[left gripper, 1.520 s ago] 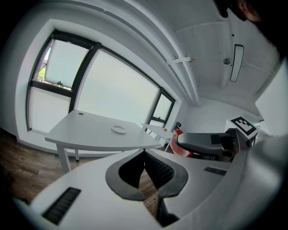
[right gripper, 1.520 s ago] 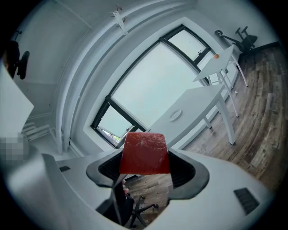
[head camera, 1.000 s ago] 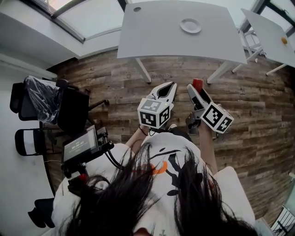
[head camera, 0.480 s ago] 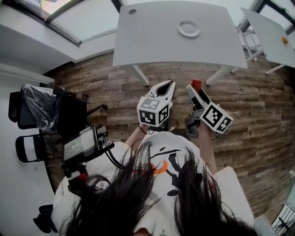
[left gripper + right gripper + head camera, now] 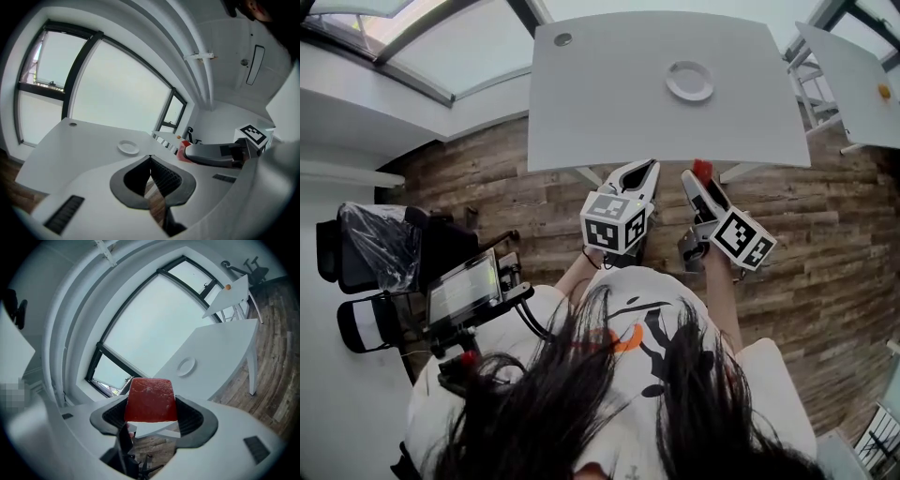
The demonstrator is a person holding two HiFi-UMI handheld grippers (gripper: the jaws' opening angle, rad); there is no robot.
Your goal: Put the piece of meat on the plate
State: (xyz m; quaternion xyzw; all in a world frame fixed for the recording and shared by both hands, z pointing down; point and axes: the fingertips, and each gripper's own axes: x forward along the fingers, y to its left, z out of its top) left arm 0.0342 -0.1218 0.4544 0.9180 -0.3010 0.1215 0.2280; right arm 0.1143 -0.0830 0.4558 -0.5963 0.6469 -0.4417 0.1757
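A red block of meat (image 5: 150,400) sits clamped between the jaws of my right gripper (image 5: 151,414); its red tip (image 5: 702,169) also shows at the end of that gripper (image 5: 700,178) in the head view. The small white plate (image 5: 689,81) lies on the white table (image 5: 600,103) ahead, well beyond both grippers; it appears too in the left gripper view (image 5: 128,147) and in the right gripper view (image 5: 186,366). My left gripper (image 5: 644,169) is held beside the right one, just short of the table's near edge, jaws shut with nothing in them (image 5: 150,161).
A second white table (image 5: 853,75) stands at the right with a small orange object (image 5: 887,91) on it. Wooden floor (image 5: 825,234) lies below. Black chairs (image 5: 384,234) and a screen on a stand (image 5: 467,292) are at my left. Large windows (image 5: 441,47) run along the far left.
The table and plate have come nearer and lower in the head view; both grippers now reach its near edge. The meat stays clamped in the right gripper.
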